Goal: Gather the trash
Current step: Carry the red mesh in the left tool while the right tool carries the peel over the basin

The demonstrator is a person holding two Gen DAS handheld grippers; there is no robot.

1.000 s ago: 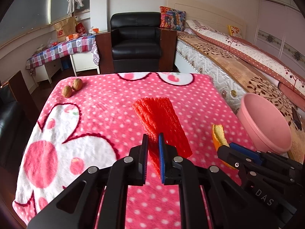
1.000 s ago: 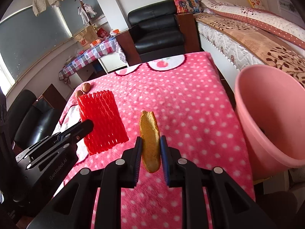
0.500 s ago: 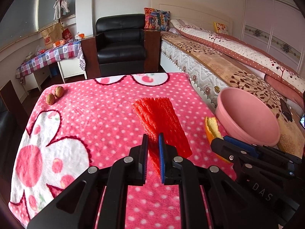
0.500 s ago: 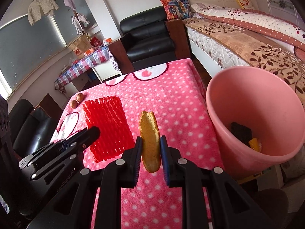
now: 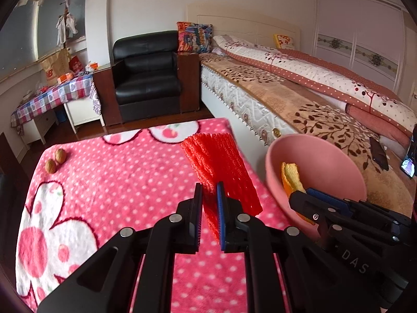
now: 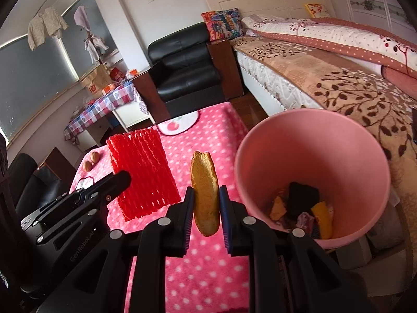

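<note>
The left gripper (image 5: 209, 191) is pinching a red foam net (image 5: 221, 167). The net sticks up and out from between its two fingers, and it is lifted off the table (image 5: 125, 182). In the right wrist view the same net (image 6: 142, 174) stands up like a little wall, with the black tip of the left gripper against its lower left corner.

The right gripper (image 6: 206, 200) is pinching a peel (image 6: 205, 193) — it is long, yellow-brown, and held upright between the blue pads (image 6: 224, 208). Its top pokes up above the fingers and its bottom hangs a bit below them. In the left wrist view the peel (image 5: 291, 177) shows in front of the bin's open mouth.

The pink bin (image 6: 312, 135) stands just past the right edge of the table, between the table and the bed (image 6: 325, 78). The peel is just beside the bin's left rim, not over the opening. Inside the bin lie some scraps (image 6: 302, 206) — black, orange and yellow bits at the bottom.

The table has a pink cloth with white dots and big flowers. Two walnuts (image 5: 55, 160) sit near its far left corner, touching or almost touching each other, well apart from both grippers.

A black chair (image 5: 147, 78) stands past the far edge of the table.
</note>
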